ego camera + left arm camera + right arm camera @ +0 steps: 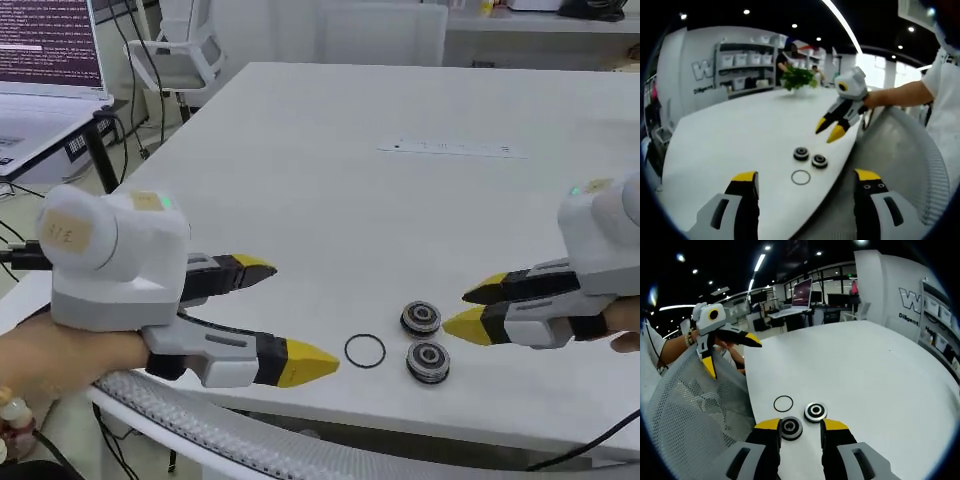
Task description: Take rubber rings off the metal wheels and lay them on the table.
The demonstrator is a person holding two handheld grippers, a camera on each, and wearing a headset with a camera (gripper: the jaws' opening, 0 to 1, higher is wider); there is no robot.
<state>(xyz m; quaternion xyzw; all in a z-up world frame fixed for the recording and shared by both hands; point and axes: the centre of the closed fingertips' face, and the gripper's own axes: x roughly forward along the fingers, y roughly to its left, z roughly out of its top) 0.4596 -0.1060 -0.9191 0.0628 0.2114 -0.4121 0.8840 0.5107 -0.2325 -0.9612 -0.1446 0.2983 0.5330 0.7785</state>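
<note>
Hovering both grippers over the white table (400,180), nothing held.
Jaws of left gripper (305,314) spread wide, empty, near table's front edge. Jaws of right gripper (455,309) part open with a narrow gap, empty, tips just beside two metal wheels (421,318). In right gripper view the nearer wheel (791,427) sits between its tips, contact unclear. Wheels lie flat side by side, dark rims on. One loose rubber ring (365,351) lies flat on table just left of them.
</note>
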